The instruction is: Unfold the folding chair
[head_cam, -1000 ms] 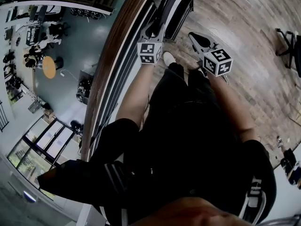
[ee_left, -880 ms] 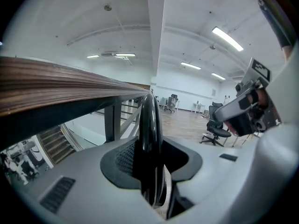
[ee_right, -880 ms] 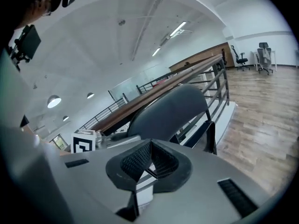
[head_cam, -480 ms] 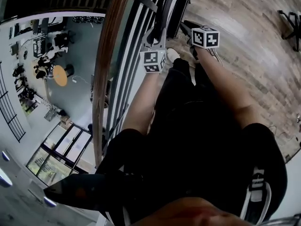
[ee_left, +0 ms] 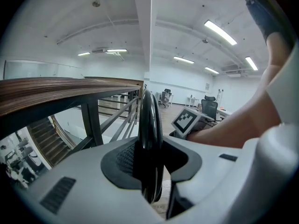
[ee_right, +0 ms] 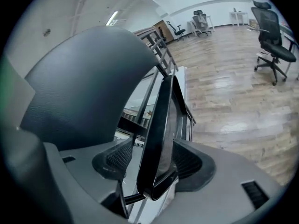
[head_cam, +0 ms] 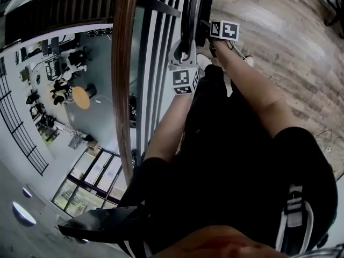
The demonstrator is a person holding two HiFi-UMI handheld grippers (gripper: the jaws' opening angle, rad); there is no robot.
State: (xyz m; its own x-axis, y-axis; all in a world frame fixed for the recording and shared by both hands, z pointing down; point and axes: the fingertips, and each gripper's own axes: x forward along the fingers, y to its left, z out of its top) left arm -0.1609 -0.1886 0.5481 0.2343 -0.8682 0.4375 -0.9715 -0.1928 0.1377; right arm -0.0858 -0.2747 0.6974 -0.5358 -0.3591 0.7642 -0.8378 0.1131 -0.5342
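Note:
The black folding chair point(head_cam: 198, 9) leans folded against the railing. My left gripper point(head_cam: 181, 55) is shut on a round black tube of the chair's frame point(ee_left: 150, 125), which runs upright between the left gripper's point(ee_left: 149, 160) pads. My right gripper point(head_cam: 208, 30) is at the chair's right side with its marker cube turned upward. In the right gripper view the right gripper's point(ee_right: 154, 162) jaws are opening. A thin black panel edge point(ee_right: 161, 120) stands between them, with a gap at the left pad. A dark rounded chair panel point(ee_right: 79, 87) fills the left.
A wooden handrail point(head_cam: 122, 63) on black bars borders an open drop to a lower floor at the left. My legs and a white shoe point(head_cam: 203, 62) are beside the chair. Office chairs point(ee_right: 271, 45) stand on the wood floor point(head_cam: 279, 42) to the right.
My right gripper has moved from beside the shoe across to the chair's right side and rolled. The left gripper has stayed on the frame and shifted a little along the railing.

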